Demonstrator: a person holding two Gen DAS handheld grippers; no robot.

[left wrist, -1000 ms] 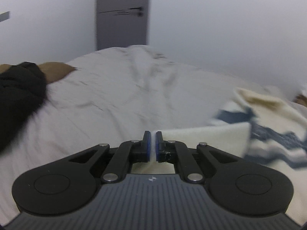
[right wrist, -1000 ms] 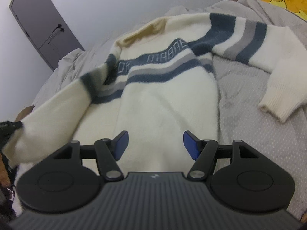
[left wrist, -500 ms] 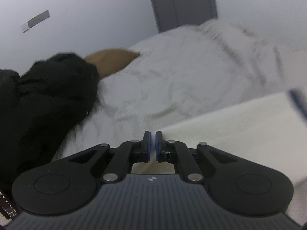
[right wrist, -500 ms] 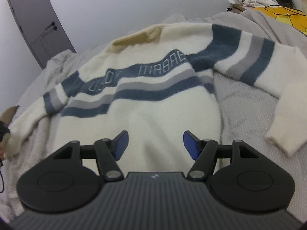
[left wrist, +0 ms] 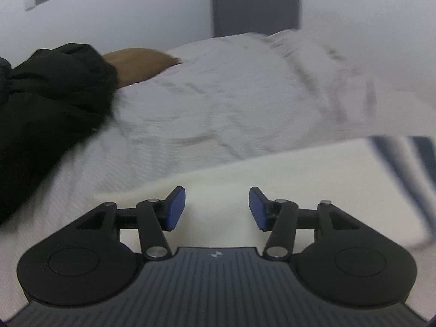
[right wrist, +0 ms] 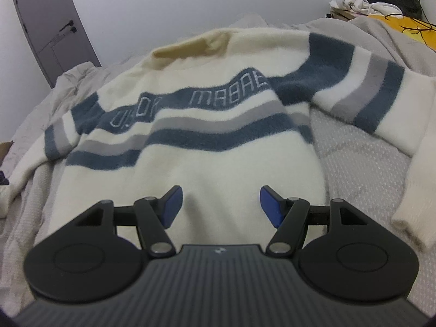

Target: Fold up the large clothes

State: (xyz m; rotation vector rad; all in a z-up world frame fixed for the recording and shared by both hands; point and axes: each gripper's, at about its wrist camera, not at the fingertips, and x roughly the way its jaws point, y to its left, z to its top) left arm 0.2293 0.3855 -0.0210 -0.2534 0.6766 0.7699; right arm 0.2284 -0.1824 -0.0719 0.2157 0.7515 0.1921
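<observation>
The sweater (right wrist: 218,147) is cut off in the right wrist view: its cuff at 3 o'clock runs past the frame edge, and its hem is hidden behind the right gripper (right wrist: 220,205). In the left wrist view only a blurred cream sleeve (left wrist: 313,179) is seen, its stripes smeared at 3 o'clock. The black garment (left wrist: 46,120) is cropped at 9 o'clock. The heap of clothes (right wrist: 376,0) at 1 o'clock cannot be told apart.

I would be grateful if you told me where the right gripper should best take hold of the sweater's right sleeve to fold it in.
Probably the sleeve at its cuff, approached from the outer right side. The sleeve bends back toward the camera, so the cuff lies free on the blanket, clear of the body, near the open right gripper.
</observation>
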